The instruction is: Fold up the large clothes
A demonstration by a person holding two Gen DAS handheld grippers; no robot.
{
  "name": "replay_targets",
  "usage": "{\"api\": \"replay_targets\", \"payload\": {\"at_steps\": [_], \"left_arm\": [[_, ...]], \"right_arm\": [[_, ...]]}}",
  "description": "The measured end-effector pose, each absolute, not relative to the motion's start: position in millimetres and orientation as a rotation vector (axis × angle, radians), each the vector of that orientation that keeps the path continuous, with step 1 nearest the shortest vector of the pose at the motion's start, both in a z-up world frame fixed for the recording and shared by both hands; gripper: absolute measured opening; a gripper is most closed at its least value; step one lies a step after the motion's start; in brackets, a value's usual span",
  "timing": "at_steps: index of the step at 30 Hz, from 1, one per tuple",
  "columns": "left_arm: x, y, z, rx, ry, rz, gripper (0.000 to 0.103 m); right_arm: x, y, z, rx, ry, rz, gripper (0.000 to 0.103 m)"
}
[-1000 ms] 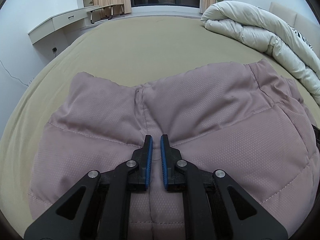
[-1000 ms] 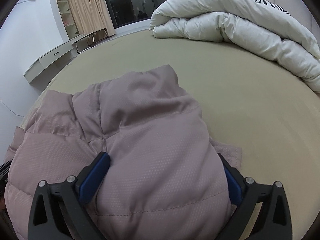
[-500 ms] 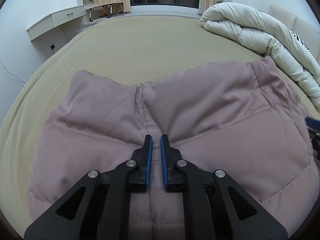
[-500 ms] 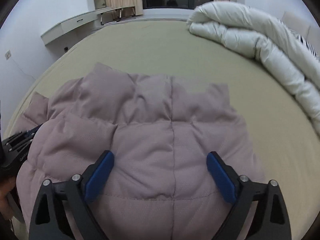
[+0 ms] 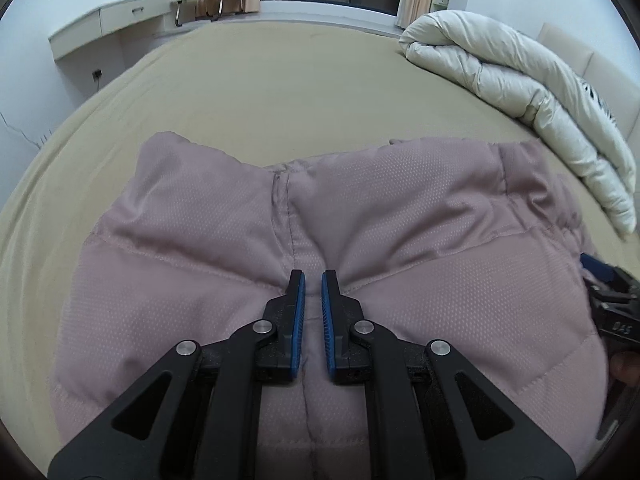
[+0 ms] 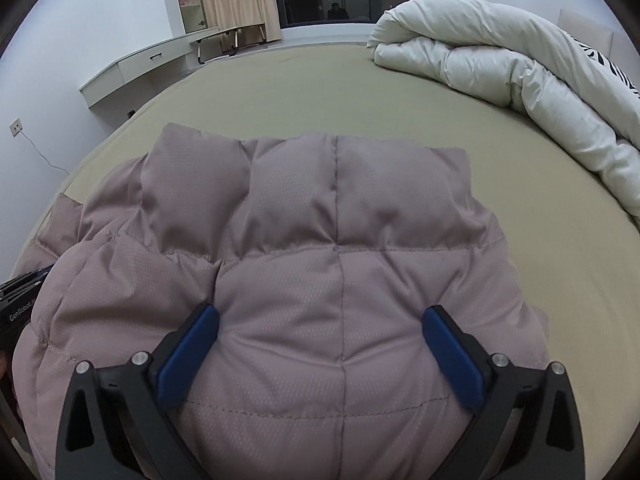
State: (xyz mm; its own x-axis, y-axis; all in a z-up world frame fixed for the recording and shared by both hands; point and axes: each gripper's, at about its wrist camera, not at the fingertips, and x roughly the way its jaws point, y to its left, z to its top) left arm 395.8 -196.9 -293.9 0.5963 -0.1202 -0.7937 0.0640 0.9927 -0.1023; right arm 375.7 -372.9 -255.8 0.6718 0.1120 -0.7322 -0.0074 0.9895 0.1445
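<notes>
A mauve quilted puffer jacket (image 5: 400,208) lies bunched on the olive bed (image 5: 280,80). My left gripper (image 5: 313,280) is shut, pinching the jacket at a seam, and creases fan out from its tips. In the right wrist view the jacket (image 6: 320,200) bulges up thick between the blue pads of my right gripper (image 6: 322,316). Those jaws stand wide and press into the padding on both sides. The right gripper (image 5: 612,304) shows at the jacket's right edge in the left view. The left gripper (image 6: 20,300) shows at the far left of the right view.
A rolled white duvet (image 6: 500,64) lies along the bed's far right side. A wall-mounted desk (image 5: 120,20) and a chair stand at the back left, by a dark window with curtains. Bare bed surface stretches beyond the jacket.
The right wrist view rolled, so the jacket now sits square in front, and its jaws narrowed a little onto the padding. The left gripper kept its pinch and shifted slightly with the jacket.
</notes>
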Motion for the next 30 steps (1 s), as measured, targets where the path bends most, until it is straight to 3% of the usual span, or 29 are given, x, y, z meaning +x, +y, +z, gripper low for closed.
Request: {"api": "replay_targets", "payload": {"at_steps": [5,8,11,15,24,26,30], "left_arm": [[341.1,-179.6,-249.9,-0.104,0.877,-0.111,0.008],[308.1,-182.6,-252.6,-0.067,0.895,-0.124,0.008],[293.8,-184.5,-274.6,-0.068,0.909,-0.131,0.009],[300.7,-172.2,-284.0,-0.201,0.941,-0.15,0.008],[304.6,-180.2,-282.2,-0.111,0.98,-0.136,0.009],[284.6,-191.0,-263.4,-0.029,0.952,-0.134,0.009],[235.5,-204.5,-249.9,-0.042,0.901,-0.189,0.009]], "right_arm": [[333.0,-372.7,-215.5,0.179,0.8,0.083,0.096],[301.2,-356.4,-200.7,0.155,0.76,0.144,0.096],[305.2,-329.9,-226.2,0.025,0.889,0.155,0.099],[309.6,-332.0,-247.4,0.057,0.871,0.114,0.103],[313.7,-324.6,-245.1,0.027,0.896,0.053,0.103],[305.8,-329.8,-229.3,0.069,0.91,0.049,0.088],[265.6,-327.3,-208.5,0.111,0.837,0.097,0.087]]}}
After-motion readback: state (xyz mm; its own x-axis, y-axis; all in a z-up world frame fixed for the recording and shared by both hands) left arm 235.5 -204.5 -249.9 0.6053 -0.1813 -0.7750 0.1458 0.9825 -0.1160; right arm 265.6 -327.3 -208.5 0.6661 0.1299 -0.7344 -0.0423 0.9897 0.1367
